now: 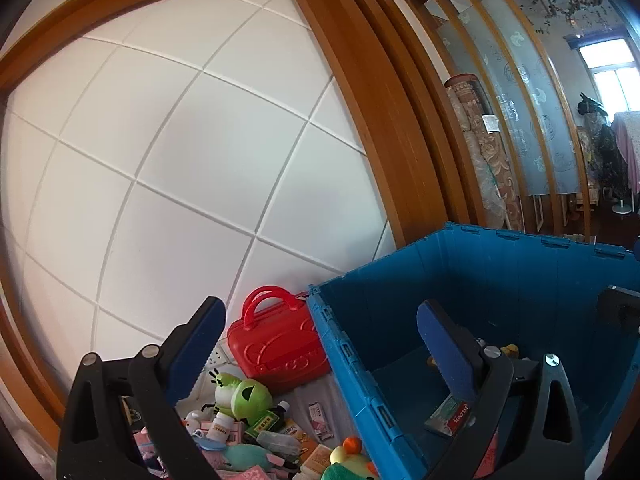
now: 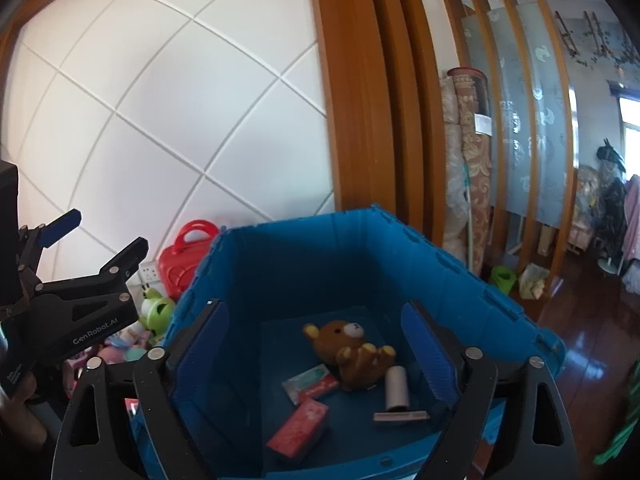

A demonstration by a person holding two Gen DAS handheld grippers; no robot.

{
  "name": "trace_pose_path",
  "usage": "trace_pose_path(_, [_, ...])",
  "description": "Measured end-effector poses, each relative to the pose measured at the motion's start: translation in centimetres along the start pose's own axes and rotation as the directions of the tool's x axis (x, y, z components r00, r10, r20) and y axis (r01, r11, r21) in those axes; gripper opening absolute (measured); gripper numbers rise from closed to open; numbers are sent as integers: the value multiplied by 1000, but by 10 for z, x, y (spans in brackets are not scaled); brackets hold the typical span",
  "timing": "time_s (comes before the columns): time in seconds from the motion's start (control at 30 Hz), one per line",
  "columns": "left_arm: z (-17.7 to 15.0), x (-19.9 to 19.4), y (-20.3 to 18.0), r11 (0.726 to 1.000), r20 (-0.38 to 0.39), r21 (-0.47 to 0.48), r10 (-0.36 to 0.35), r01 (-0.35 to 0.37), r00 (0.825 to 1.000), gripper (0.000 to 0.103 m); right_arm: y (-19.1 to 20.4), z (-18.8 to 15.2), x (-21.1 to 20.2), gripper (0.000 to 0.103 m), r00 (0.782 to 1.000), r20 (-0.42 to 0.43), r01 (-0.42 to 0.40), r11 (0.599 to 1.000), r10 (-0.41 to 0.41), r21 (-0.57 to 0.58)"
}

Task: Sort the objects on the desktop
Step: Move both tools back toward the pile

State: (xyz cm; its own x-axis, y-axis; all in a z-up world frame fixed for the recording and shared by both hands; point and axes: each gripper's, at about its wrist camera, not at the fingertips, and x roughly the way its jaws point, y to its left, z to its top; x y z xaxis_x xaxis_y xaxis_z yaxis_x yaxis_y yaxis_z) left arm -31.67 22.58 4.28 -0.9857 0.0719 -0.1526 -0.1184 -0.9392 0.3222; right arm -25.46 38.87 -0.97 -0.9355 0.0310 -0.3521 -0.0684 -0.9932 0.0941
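A blue plastic crate (image 2: pixel 304 256) stands on the desk; in the right wrist view it holds a brown teddy bear (image 2: pixel 348 350), a green packet (image 2: pixel 310 384), a red box (image 2: pixel 298 428) and a white tube (image 2: pixel 397 388). My right gripper (image 2: pixel 316 320) is open and empty above the crate. My left gripper (image 1: pixel 320 320) is open and empty, straddling the crate's left wall (image 1: pixel 348 360); it also shows in the right wrist view (image 2: pixel 100 236). Left of the crate lies a pile of small items with a green frog toy (image 1: pixel 244 394) and a red toy case (image 1: pixel 276 340).
A white tiled wall (image 1: pixel 180 152) with a socket stands behind the desk. A wooden frame (image 1: pixel 380 120) and rolled carpets (image 2: pixel 468 168) stand to the right. Dark wooden floor (image 2: pixel 592 340) lies beyond the crate.
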Motion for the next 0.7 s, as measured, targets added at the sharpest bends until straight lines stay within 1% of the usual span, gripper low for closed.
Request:
trace_pose_path(0.07, [-7, -7, 9, 1000, -6, -14, 26, -26, 1000, 98, 4, -5, -4, 98, 1000, 17, -21, 1000, 21, -5])
trace_pose_path(0.1, [-12, -11, 13, 999, -10, -19, 39, -39, 999, 98, 7, -8, -5, 99, 999, 24, -34, 999, 34, -8])
trace_pose_path(0.27, [-39, -28, 36, 993, -48, -40, 113, -115, 992, 98, 30, -16, -14, 101, 993, 42, -111, 993, 114, -49])
trace_pose_path(0.4, [-68, -40, 62, 983, -102, -58, 165, -172, 981, 98, 53, -18, -19, 102, 983, 48, -173, 981, 178, -83])
trace_pose_path(0.5, [-93, -51, 87, 974, -149, -64, 206, -217, 967, 98, 76, -21, -21, 103, 972, 39, -227, 969, 232, -102])
trace_pose_path(0.63, [-126, -65, 124, 955, -214, -73, 265, -286, 940, 98, 114, -30, -23, 103, 951, 10, -306, 943, 310, -134])
trace_pose_path(0.7, [-144, -73, 144, 943, -250, -73, 297, -323, 922, 98, 136, -39, -26, 103, 937, -2, -346, 926, 350, -151])
